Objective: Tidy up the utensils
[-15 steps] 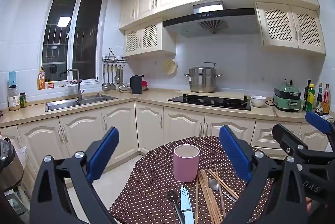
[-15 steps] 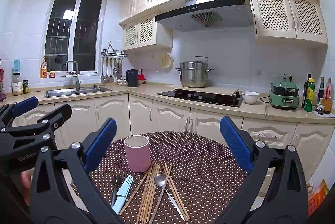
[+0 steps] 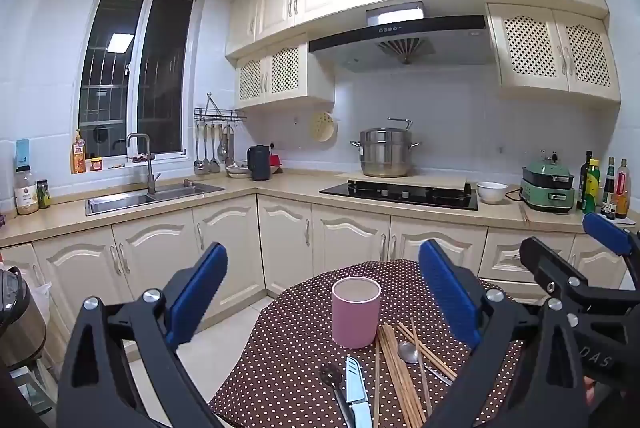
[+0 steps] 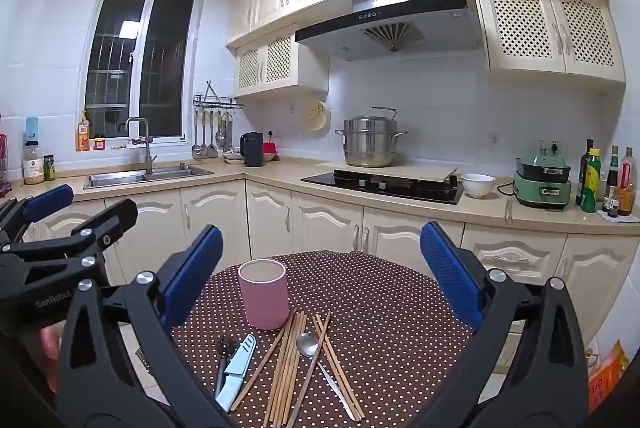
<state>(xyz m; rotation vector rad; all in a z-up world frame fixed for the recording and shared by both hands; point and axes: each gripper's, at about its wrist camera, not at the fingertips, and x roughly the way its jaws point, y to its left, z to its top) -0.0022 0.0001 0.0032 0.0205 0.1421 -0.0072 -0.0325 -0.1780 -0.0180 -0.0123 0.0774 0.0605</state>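
**Hovering Over the Cutlery, Both Grippers Waited Empty**

Hanging above a dotted tablecloth, the left gripper and right gripper held their jaws wide apart with nothing between them. The utensils lay just in front of a pink cup: a bundle of chopsticks, a spoon and a knife, their long axes running roughly from the cup toward the cameras, the chopsticks fanned and crossing. The sticks looked light, stiff and prone to roll, best pinched mid-length; the smooth metal spoon seemed likely to slip, its handle the safer hold. The knife's blade pointed toward the cup.
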